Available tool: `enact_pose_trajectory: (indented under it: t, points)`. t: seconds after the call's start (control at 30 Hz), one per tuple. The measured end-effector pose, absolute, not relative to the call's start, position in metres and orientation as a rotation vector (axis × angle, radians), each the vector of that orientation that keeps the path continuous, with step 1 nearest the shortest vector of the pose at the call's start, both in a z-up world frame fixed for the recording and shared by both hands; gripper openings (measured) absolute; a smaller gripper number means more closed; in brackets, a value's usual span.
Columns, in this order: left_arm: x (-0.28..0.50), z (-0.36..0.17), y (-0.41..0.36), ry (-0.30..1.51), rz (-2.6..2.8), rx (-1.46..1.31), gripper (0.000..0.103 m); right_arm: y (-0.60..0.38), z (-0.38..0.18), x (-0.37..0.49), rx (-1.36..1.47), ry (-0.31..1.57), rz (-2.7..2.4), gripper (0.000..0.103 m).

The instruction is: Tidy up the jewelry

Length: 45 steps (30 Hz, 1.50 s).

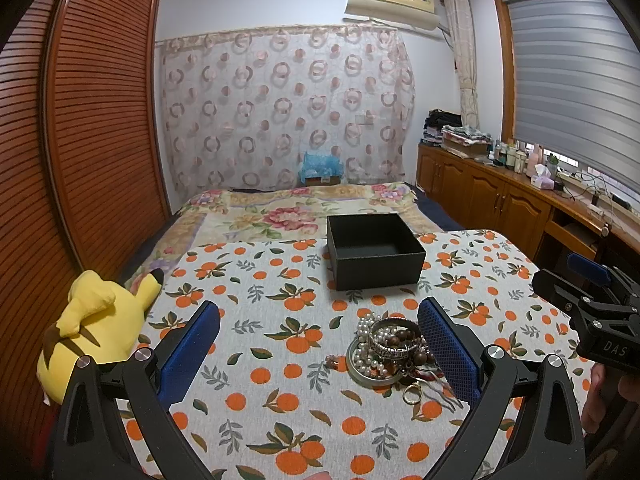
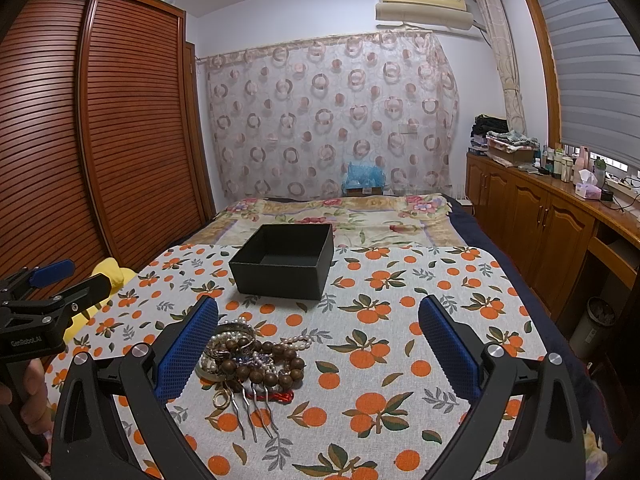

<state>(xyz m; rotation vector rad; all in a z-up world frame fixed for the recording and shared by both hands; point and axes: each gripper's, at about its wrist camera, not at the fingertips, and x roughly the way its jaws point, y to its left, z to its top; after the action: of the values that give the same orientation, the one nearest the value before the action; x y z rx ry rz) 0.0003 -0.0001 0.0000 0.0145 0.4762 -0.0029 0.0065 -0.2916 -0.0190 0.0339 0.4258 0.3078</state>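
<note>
Jaws on both units stood spread wide and empty when I inspected: the left gripper (image 1: 318, 356) and the right gripper (image 2: 318, 354) each hovered low over the orange-print tablecloth (image 2: 400, 320). I found the jewelry pile (image 1: 390, 350) close against the inner face of the left unit's right finger, and equally close against the right unit's left finger, so it sat between the two tools. Ahead of both jaws, well apart from the pile, the black box (image 2: 284, 264) stood open and, as far as I could see in, empty. My judgement was that the heap would handle as light, loose and tangled: pearl strands (image 2: 296, 344) and wooden beads (image 2: 260, 364) would slide and drag neighbours along, whereas the rigid metal bangle (image 1: 394, 330) offered the firmest purchase across its rim. The right wrist view alone showed the pronged hair pin (image 2: 256, 412) and a red cord (image 2: 276, 396) on the near side of the pile. The left wrist view alone showed the gold ring (image 1: 412, 394) clearly, plus a yellow plush toy (image 1: 92, 328) left of its jaws.
</note>
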Motion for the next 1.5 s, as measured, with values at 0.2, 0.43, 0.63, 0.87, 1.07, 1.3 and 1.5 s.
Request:
enact_pose_trajectory:
  t: [0.2, 0.43, 0.63, 0.87, 1.07, 1.3, 1.5]
  points:
    - [0.000, 0.000, 0.000, 0.477, -0.003, 0.015, 0.095, -0.292, -0.019, 0.006, 0.034, 0.426, 0.308, 0.101]
    - [0.000, 0.000, 0.000, 0.478, -0.003, 0.015, 0.095, -0.291, -0.020, 0.007, 0.034, 0.427, 0.308, 0.101]
    - [-0.002, -0.003, -0.003, 0.479, -0.004, 0.015, 0.095, -0.292, -0.019, 0.007, 0.035, 0.429, 0.309, 0.101]
    - [-0.002, -0.007, -0.005, 0.483, -0.004, 0.014, 0.095, -0.289, -0.021, 0.007, 0.036, 0.435, 0.311, 0.101]
    - [0.009, -0.025, -0.001, 0.526, -0.011, 0.004, 0.095, -0.293, -0.030, 0.015, 0.036, 0.459, 0.329, 0.101]
    - [0.020, -0.031, 0.006, 0.582, -0.045, -0.018, 0.095, -0.293, -0.043, 0.021, 0.040, 0.494, 0.372, 0.101]
    - [0.040, -0.042, 0.002, 0.642, -0.097, 0.003, 0.095, -0.290, -0.055, 0.030, 0.031, 0.532, 0.408, 0.097]
